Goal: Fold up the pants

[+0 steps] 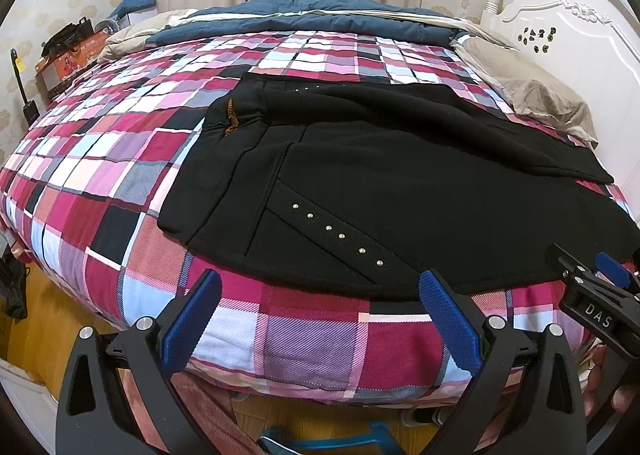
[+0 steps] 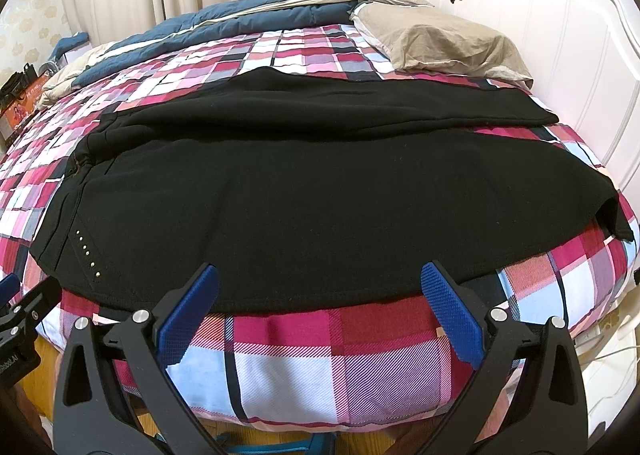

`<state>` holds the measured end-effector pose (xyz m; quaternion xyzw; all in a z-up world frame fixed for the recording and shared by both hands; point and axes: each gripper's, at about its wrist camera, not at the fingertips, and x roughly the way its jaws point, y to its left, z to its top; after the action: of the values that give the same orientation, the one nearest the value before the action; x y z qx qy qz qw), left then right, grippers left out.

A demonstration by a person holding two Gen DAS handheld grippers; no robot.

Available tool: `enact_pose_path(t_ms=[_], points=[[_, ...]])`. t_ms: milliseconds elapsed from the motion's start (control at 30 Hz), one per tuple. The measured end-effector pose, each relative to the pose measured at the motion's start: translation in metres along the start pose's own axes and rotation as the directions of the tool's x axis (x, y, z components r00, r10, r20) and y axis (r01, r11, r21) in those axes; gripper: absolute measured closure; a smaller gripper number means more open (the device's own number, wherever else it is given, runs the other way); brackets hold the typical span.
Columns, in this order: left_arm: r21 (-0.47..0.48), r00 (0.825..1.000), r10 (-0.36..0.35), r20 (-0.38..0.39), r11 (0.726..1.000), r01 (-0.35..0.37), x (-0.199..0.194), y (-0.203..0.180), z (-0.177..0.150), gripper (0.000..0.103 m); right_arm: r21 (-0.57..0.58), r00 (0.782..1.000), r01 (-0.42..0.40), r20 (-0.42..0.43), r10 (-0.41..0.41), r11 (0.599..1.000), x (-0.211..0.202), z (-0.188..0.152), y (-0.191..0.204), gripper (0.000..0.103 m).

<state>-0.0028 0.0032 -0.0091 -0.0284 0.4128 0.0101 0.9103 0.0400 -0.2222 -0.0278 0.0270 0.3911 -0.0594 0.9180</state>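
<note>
While black pants (image 2: 304, 183) lie just beyond, left gripper (image 1: 320, 295) fingers wide, empty, right gripper (image 2: 320, 289) likewise.

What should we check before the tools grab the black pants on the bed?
1. Left tool open: ok.
2. Right tool open: ok.
3. Both tools holding nothing: ok.
4. Black pants spread on the plaid bedspread, legs side by side: ok.
5. Near edge of the pants in front of both tools: ok.
6. Pants smooth: not ok, bunched near the waistband.
</note>
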Motion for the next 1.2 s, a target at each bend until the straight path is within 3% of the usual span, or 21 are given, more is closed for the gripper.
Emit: enact_pose_path(t_ms=[733,967,1100,1200], points=[[0.003,1.0,-0.006,0.004,1.0,0.006,0.0,-0.008,-0.001,0.005,0.0,1.0,0.001,-0.007,-0.001,1.0,0.001,-0.003,0.001,0.002],[0.021,0.992,-0.104,-0.07,0.994,0.106,0.017,0.003,0.009,0.005,-0.012,1.0,-0.027,-0.006,0.026,1.0,0.007,0.002,0.005,0.002],[0.043,0.981,-0.171,-0.094,0.983,0.176,0.025,0.026,0.028,0.005,-0.032,0.994,-0.106,0.019,0.107,0.994,0.008,0.019,0.008,0.002],[0.023,0.974,-0.214,-0.067,0.976,0.216,0.031,0.056,0.057,0.005,-0.029,0.981,-0.19,0.034,0.191,0.981,0.011,0.043,0.008,0.002]])
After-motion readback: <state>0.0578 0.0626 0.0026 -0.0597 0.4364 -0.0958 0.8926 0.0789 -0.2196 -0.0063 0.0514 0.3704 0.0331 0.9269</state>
